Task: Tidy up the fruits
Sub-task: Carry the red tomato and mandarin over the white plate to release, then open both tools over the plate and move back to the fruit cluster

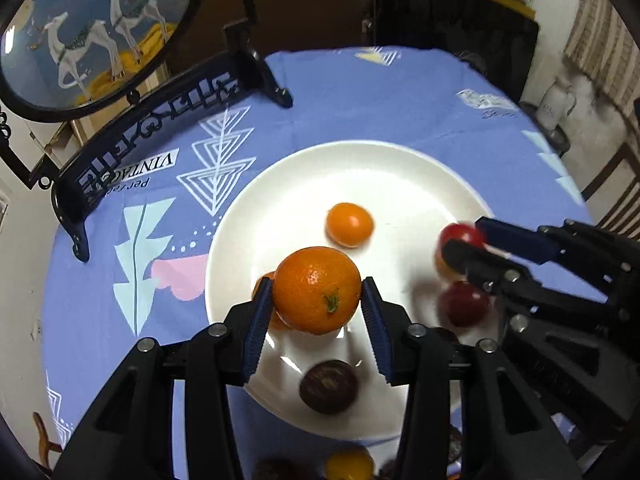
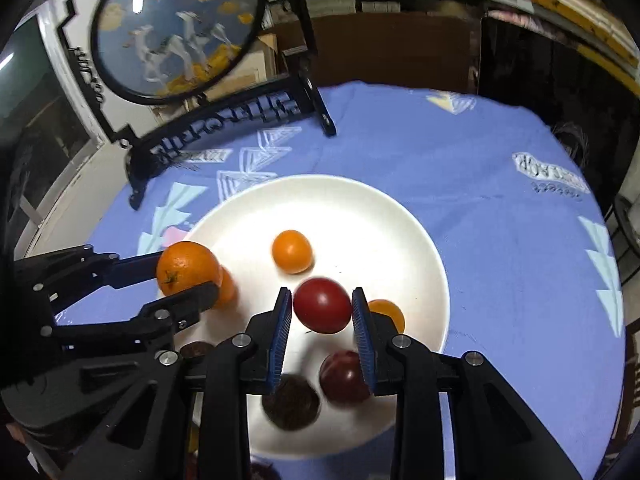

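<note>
White ceramic plate [image 1: 320, 168] sits in the middle of a round table with a blue patterned tablecloth [image 1: 360, 92], and both grippers are over it, each with a fruit.

The left gripper [image 1: 316, 300] is clamped on a big orange mandarin [image 1: 316, 290], blue ribbed pads [image 1: 260, 320] pressed on both sides, green stem nub facing the camera. It's near the left part of the plate, and a small orange fruit [image 2: 228, 290] peeks out right behind it (mostly hidden in the left view).

The right gripper [image 2: 322, 312] has a red tomato [image 2: 322, 310] squeezed between its pads. The right view is a bit motion-blurred, but both pads look to be touching it, over the right half of the plate.

Other stuff on the plate:
- an orange cherry tomato [image 1: 349, 224] sitting alone near the centre
- a dark red plum-looking fruit [image 2: 344, 376] below the right gripper
- a brownish-purple wrinkly fruit [image 1: 329, 386] near the close rim
- another small orange one [image 2: 390, 312] tucked behind the right gripper's finger

A few more fruits are on the cloth just off the near rim, including a yellow one [image 1: 349, 464]; the rest are too cut off to identify.

At the back left there's a black ornate stand [image 1: 152, 136] holding a round painted panel with white deer [image 1: 92, 28].
</note>
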The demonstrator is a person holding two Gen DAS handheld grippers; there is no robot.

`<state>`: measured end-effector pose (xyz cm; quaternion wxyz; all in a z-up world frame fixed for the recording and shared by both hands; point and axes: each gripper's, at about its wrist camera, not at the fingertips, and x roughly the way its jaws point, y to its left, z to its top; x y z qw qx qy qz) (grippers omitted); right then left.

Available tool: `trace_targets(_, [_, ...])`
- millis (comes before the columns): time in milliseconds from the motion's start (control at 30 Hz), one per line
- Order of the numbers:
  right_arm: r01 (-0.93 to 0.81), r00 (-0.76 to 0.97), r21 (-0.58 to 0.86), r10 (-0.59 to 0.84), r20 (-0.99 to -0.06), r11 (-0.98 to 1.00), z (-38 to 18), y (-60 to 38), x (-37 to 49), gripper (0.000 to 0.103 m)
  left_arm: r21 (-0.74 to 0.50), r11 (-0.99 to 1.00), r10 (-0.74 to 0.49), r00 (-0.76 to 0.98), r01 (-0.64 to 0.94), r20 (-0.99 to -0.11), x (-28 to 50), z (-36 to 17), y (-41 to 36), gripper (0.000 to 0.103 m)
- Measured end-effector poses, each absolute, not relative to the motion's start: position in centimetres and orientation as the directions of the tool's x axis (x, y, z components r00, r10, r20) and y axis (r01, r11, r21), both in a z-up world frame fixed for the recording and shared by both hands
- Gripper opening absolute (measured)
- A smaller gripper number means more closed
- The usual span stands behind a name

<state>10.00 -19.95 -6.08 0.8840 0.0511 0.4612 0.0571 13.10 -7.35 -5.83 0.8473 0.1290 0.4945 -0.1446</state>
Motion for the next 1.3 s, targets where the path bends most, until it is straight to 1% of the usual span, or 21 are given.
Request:
trace_targets(33, [-0.058, 0.570, 0.132, 0.142, -0.809, 0.989, -6.3, -20.0, 10.2, 0.034, 0.095, 0.924, -0.100, 0.475, 0.369, -0.874, 13.4, -6.1, -7.3, 0.046])
trace_targets(67, [-0.061, 0.572, 0.121, 0.134, -0.809, 0.991, -6.3, -20.0, 10.4, 0.042, 0.108, 0.923, -0.093, 0.485, 0.370, -0.870, 13.4, -6.1, -7.3, 0.052])
trace_targets(100, [-0.059, 0.574, 0.116, 0.129, -0.809, 0.991, -6.3, -20.0, 10.3, 0.046, 0.118, 0.922, -0.087, 0.494, 0.369, -0.865, 13.3, -6.1, -7.2, 0.055])
trace_targets(133, [-0.062, 0.584, 0.112, 0.127, -0.802, 0.992, -5.9, -20.1, 10.1, 0.046, 0.116, 0.922, -0.092, 0.499, 0.369, -0.862, 13.3, -5.9, -7.1, 0.062])
trace_targets(167, [-0.066, 0.590, 0.111, 0.128, -0.797, 0.992, -5.6, -20.3, 9.9, 0.049, 0.114, 0.924, -0.093, 0.505, 0.365, -0.858, 13.2, -5.8, -6.9, 0.067])
trace_targets(233, [-0.071, 0.597, 0.111, 0.132, -0.791, 0.991, -4.8, -20.5, 9.1, 0.057, 0.106, 0.928, -0.100, 0.513, 0.358, -0.853, 12.9, -5.2, -6.2, 0.069])
trace_targets(300, [-0.083, 0.601, 0.125, 0.150, -0.785, 0.989, -3.9, -20.7, 7.8, 0.060, 0.095, 0.929, -0.114, 0.519, 0.358, -0.847, 12.2, -4.4, -5.3, 0.070])
trace_targets(367, [-0.106, 0.604, 0.153, 0.186, -0.775, 0.982, -3.1, -20.6, 5.3, 0.064, 0.083, 0.925, -0.138, 0.532, 0.371, -0.835, 10.4, -3.4, -3.8, 0.075])
trace_targets(433, [-0.146, 0.595, 0.169, 0.223, -0.772, 0.975, -3.0, -19.8, 2.1, 0.066, 0.083, 0.915, -0.156, 0.537, 0.394, -0.829, 8.2, -3.0, -2.5, 0.078])
trace_targets(500, [-0.187, 0.576, 0.180, 0.256, -0.776, 0.966, -3.7, -18.6, -1.0, 0.066, 0.087, 0.905, -0.165, 0.530, 0.417, -0.832, 5.9, -3.1, -1.2, 0.079])
trace_targets(633, [-0.246, 0.484, 0.178, 0.280, -0.829, 0.953, -7.1, -15.6, -6.8, 0.066, 0.085, 0.886, -0.167, 0.486, 0.456, -0.858, 0.5, -4.8, 1.8, 0.080])
trace_targets(700, [-0.250, 0.447, 0.163, 0.263, -0.855, 0.954, -8.9, -14.6, -8.2, 0.066, 0.063, 0.886, -0.173, 0.453, 0.459, -0.875, -1.2, -5.9, 2.9, 0.080])
trace_targets(767, [-0.253, 0.415, 0.117, 0.217, -0.883, 0.960, -10.8, -13.7, -9.0, 0.066, 0.032, 0.897, -0.171, 0.413, 0.442, -0.895, -2.6, -7.4, 3.8, 0.080])
trace_targets(867, [-0.244, 0.406, 0.097, 0.193, -0.893, 0.965, -11.7, -13.3, -9.3, 0.066, -0.001, 0.908, -0.173, 0.372, 0.420, -0.912, -3.5, -9.2, 4.0, 0.080])
trace_targets(900, [-0.244, 0.405, 0.089, 0.185, -0.896, 0.966, -11.8, -13.1, -9.3, 0.063, -0.004, 0.907, -0.175, 0.370, 0.420, -0.912, -3.7, -9.5, 3.9, 0.080])
trace_targets(967, [-0.258, 0.394, 0.061, 0.163, -0.905, 0.964, -11.9, -12.8, -9.2, 0.050, -0.008, 0.908, -0.181, 0.373, 0.419, -0.910, -3.6, -10.0, 3.4, 0.080])
trace_targets(1000, [-0.266, 0.387, 0.053, 0.157, -0.909, 0.962, -12.0, -12.6, -9.1, 0.036, -0.017, 0.907, -0.188, 0.370, 0.421, -0.910, -3.4, -10.2, 3.2, 0.080])
trace_targets(1100, [-0.265, 0.376, 0.047, 0.148, -0.915, 0.963, -11.9, -12.6, -9.0, 0.036, -0.022, 0.910, -0.189, 0.368, 0.414, -0.910, -2.7, -11.2, 2.6, 0.080])
trace_targets(1133, [-0.261, 0.377, 0.050, 0.149, -0.914, 0.964, -11.8, -12.7, -9.1, 0.036, -0.028, 0.913, -0.190, 0.362, 0.406, -0.913, -2.3, -11.6, 2.5, 0.078])
trace_targets(1167, [-0.252, 0.378, 0.057, 0.152, -0.913, 0.966, -11.8, -12.9, -9.4, 0.036, -0.038, 0.915, -0.195, 0.357, 0.401, -0.914, -2.0, -11.8, 2.5, 0.073])
trace_targets(1300, [-0.219, 0.372, 0.091, 0.169, -0.913, 0.971, -11.7, -13.8, -9.6, 0.036, -0.059, 0.923, -0.207, 0.362, 0.379, -0.909, -0.6, -12.3, 2.4, 0.072])
